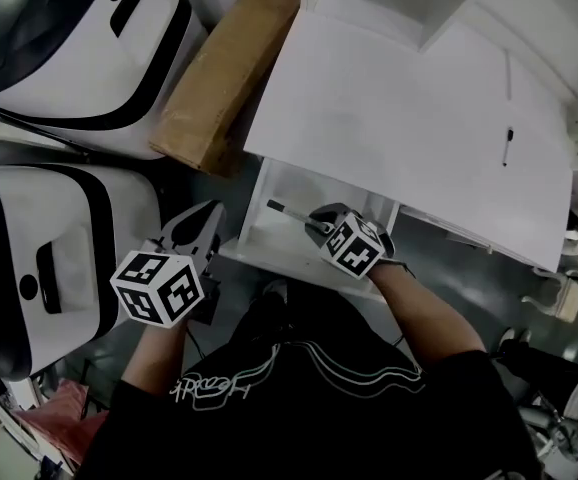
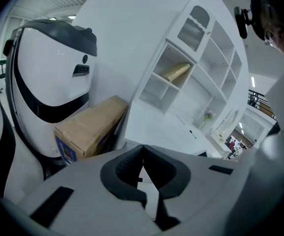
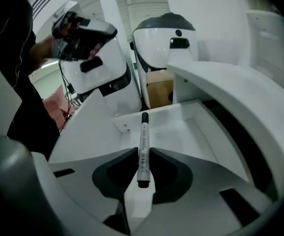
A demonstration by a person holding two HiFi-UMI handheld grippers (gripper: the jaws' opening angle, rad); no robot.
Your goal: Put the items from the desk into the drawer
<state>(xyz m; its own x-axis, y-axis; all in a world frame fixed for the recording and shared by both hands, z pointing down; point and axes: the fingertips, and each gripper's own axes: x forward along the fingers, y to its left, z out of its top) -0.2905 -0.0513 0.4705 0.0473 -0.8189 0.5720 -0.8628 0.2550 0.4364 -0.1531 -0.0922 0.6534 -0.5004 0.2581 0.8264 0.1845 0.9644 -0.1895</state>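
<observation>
White desk top [image 1: 389, 98] fills the upper middle of the head view, with its drawer [image 1: 261, 240] pulled open beneath the near edge. The right gripper [image 1: 316, 222] hangs over the drawer's open compartment, angled downward. In the right gripper view its jaws are closed most of the way and clamp a marker pen [image 3: 142, 146] by the rear part of its pale barrel. The pen's black-capped end points away from the jaws toward the drawer's white floor [image 3: 181, 132], which lies below it. A second pen [image 1: 507, 146] lies on the desk surface, well apart from both grippers, toward the desk's right side. The left gripper [image 1: 205, 218] sits just beside the drawer's left front corner. In the left gripper view its jaws meet at the tips with nothing between them. A brown cardboard box [image 1: 224, 68] stands against the desk's left side, between the desk and two white machines with black bands [image 1: 79, 48]. A white shelf unit [image 2: 191, 68] rises behind the desk.
</observation>
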